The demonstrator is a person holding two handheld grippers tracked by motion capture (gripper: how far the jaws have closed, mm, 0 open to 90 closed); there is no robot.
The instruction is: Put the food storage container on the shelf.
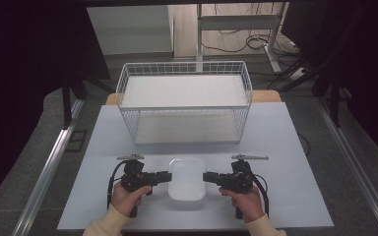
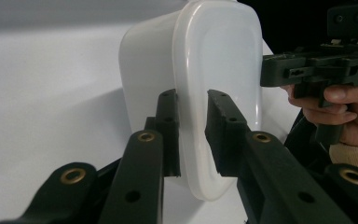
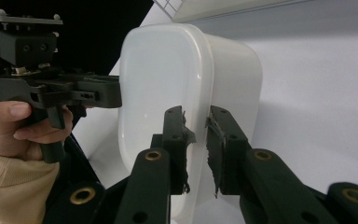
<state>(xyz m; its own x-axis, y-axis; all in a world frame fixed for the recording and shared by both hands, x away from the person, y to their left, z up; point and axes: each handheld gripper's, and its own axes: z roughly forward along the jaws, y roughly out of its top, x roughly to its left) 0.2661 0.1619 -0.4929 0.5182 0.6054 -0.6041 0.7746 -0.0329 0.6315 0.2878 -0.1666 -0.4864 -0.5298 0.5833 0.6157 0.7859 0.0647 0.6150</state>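
Near the bench's (image 1: 285,147) front edge, each hand-held gripper, left (image 2: 192,135) and right (image 3: 196,149), is clamped on the white plastic container's (image 1: 187,179) rim; the high view adds the wire basket (image 1: 184,101) behind.

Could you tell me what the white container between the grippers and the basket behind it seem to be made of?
The white container looks like smooth, slightly translucent plastic: soft sheen, rounded moulded corners and a thin rim. The basket looks like white-coated metal wire, judging by its thin grid walls; the pale panels inside could be plastic or board, hard to say.
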